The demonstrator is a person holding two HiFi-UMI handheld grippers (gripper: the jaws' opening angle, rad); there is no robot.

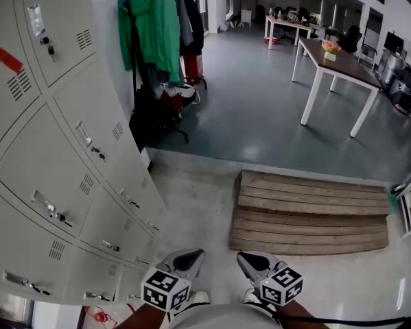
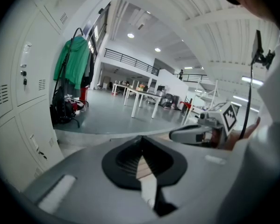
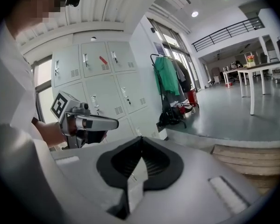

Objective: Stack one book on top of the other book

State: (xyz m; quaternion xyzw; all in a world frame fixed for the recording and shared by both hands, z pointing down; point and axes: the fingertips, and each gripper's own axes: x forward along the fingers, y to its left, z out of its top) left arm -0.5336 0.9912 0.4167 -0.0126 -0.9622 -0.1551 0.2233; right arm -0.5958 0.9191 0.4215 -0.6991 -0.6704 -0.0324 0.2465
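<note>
The person is standing beside a bank of pale lockers [image 1: 68,149], holding both claws low and close to the body. The left claw [image 1: 191,256] is pointing forward and a little downward. Its jaws are pressing together with nothing between them. The right claw [image 1: 246,258] is hovering just beside it without touching it and is tilting the same way. Its jaws are likewise meeting edge to edge and gripping nothing. Each claw's marker cube is facing up toward the head camera.

A wooden pallet [image 1: 311,214] is lying flat on the pale floor [image 1: 191,197] ahead of the claws. To the left, past the lockers, a green jacket [image 1: 154,26] is hanging on a coat rack, with a dark bag [image 1: 154,118] sitting on the floor below it. Farther off, on the grey part of the floor, a white-legged table [image 1: 342,64] is standing well apart from the pallet. It is carrying what looks like a small pot of flowers [image 1: 331,50], though that is too small to tell for sure.

Neither book is showing in any of the three views, so their place cannot be told.
</note>
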